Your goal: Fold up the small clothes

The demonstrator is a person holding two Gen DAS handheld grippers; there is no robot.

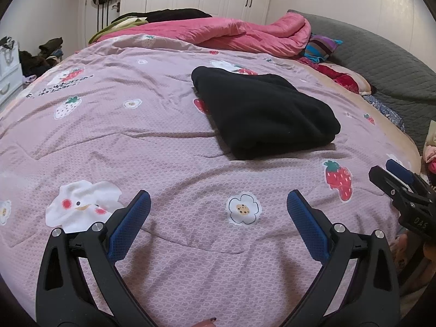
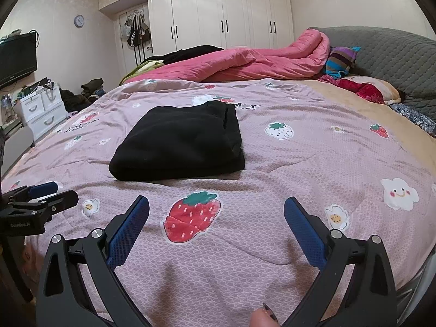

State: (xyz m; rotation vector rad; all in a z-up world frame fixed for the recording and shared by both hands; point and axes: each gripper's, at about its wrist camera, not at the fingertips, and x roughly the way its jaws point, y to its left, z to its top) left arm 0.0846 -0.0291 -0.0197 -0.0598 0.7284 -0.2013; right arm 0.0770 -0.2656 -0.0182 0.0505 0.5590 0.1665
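One folded black garment (image 1: 261, 114) lies on the bedspread (image 1: 136, 141); both grippers' jaws gape wide, empty.

Both wrist views sit low over the near edge of the bed (image 1: 169, 141), facing across it toward the far wardrobe (image 2: 218, 13). The left view looks from the left, the right from the right; both share the black folded garment (image 1: 261, 114) mid-bed, and each catches the other tool at its side edge
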